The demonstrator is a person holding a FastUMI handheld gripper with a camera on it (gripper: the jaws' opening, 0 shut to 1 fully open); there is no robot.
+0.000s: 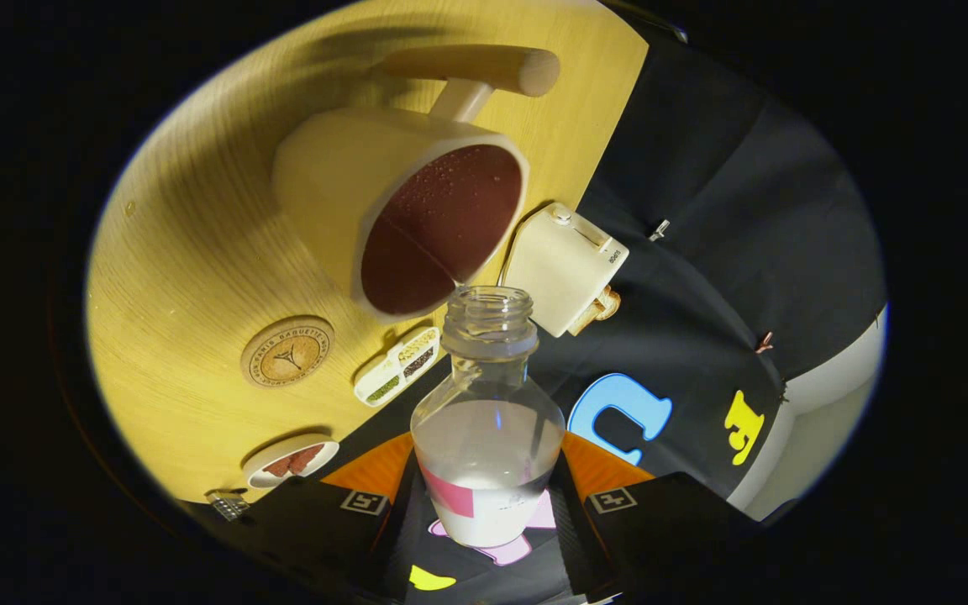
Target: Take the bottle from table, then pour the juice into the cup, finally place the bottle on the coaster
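While the whole view is tipped over, the bottle (488, 420) is easy to read: clear glass, no cap, threaded neck, round shoulders, with a bit of pale milky liquid pooled in its lower part and a pink patch on the side. The tool (488, 504) has it clamped, both fingers pressed against the bottle's lower body, one on each side, so the gap is just the width of the bottle. It sits right between the fingers with its neck pointing out ahead of them.

The cup (400, 210) is a cream mug with a dark reddish-brown inside, and its rim is just beyond the bottle's open mouth, looking almost in contact with it. Can't tell if any liquid is actually flowing. A thick pale wooden handle sticks out from the far side of the cup.

On the wooden table (198, 252), the round cork coaster (287, 351) lies off to one side of the bottle, apart from it. Near it are a small white tray with compartments (397, 366), a small dish (291, 460) with something reddish, and a cream boxy appliance (564, 269) at the table's edge.
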